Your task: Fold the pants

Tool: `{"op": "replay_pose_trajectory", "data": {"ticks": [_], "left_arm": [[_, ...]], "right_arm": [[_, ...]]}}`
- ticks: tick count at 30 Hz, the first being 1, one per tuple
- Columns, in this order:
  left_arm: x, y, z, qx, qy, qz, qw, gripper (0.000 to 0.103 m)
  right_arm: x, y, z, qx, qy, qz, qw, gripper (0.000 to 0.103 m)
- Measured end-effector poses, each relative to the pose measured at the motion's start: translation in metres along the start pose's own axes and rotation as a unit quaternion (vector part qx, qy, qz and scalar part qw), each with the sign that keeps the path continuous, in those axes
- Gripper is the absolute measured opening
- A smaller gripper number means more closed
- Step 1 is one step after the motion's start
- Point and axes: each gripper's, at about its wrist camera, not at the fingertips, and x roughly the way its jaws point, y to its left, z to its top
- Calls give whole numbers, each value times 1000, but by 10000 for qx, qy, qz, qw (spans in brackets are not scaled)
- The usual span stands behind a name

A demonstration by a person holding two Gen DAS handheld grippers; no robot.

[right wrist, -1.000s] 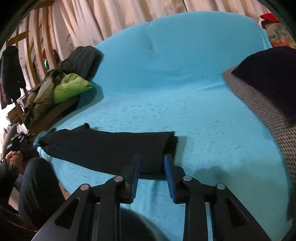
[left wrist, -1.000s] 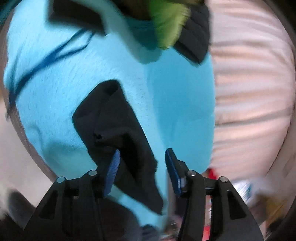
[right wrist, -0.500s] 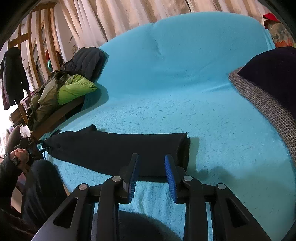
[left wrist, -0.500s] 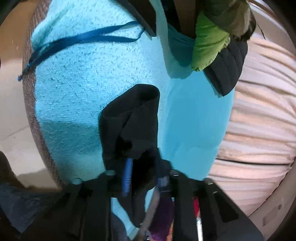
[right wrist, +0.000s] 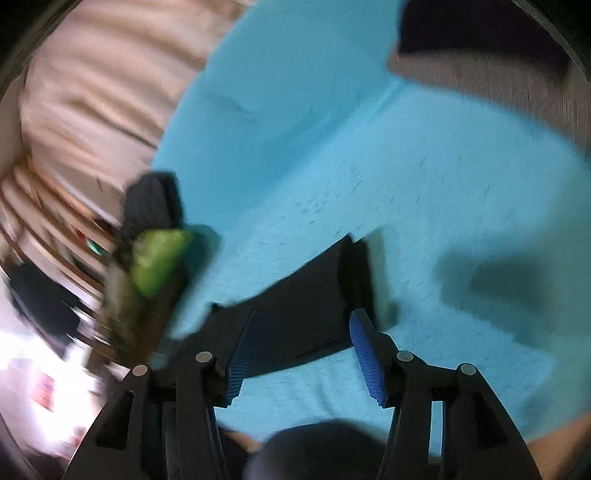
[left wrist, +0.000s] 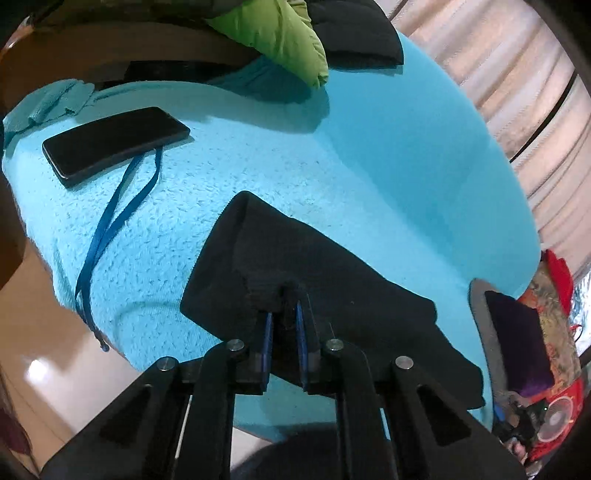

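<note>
1. Left hand-held gripper (left wrist: 283, 325), black-framed with blue ribbed pads, clamped on a bunched fold of the black fabric pants (left wrist: 332, 299); jaws nearly together with cloth pinched between.
2. Pants stretched long across the fuzzy turquoise blanket (left wrist: 207, 192) covering the sofa, running in the left wrist view from the rounded end at 12 o'clock of the jaws down toward 4 o'clock.
3. Flat black smartphone (left wrist: 114, 146) lying on the blanket at 10 o'clock from the pants, well apart from them; thin blue lanyard strap (left wrist: 110, 236) trailing from under its near edge down over the blanket's edge toward 8 o'clock.
4. Lime-green padded jacket (left wrist: 284, 40) heaped at 12 o'clock beside a black quilted garment (left wrist: 354, 33), both at the far end of the sofa.
5. Beige pleated curtain (left wrist: 517, 85) filling the 2 o'clock side; dark purple cushion (left wrist: 517, 343) at 4 o'clock.
6. Right hand-held gripper (right wrist: 301, 350) spread wide, holding nothing, hovering just over the near end of the same pants (right wrist: 306, 295); this view heavily blurred.
7. Folded edge of the pants at 12 o'clock of the right jaws, cloth running off toward 9 o'clock; contact between pads and cloth impossible to tell through the blur.
</note>
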Motion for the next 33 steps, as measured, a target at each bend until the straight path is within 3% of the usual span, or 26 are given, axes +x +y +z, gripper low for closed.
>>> {"op": "replay_pose_trajectory", "data": {"ticks": [6, 8, 13, 17, 31, 33], "left_arm": [[2, 8, -2, -183, 34, -161, 9997, 11], [2, 10, -4, -223, 36, -188, 9996, 13], [1, 17, -7, -345, 35, -229, 9991, 18], [1, 21, -7, -475, 20, -178, 9987, 29], [2, 20, -7, -480, 21, -149, 9987, 30], [2, 19, -7, -471, 18, -138, 9988, 30]], "right_arm": [[27, -30, -1, 1163, 434, 685, 9899, 52], [36, -36, -3, 1374, 510, 663, 9870, 52], [50, -45, -6, 1580, 516, 515, 9847, 54], [53, -45, -6, 1611, 571, 415, 9844, 54], [52, -48, -6, 1675, 501, 357, 9840, 54], [49, -46, -5, 1561, 460, 508, 9854, 54]]}}
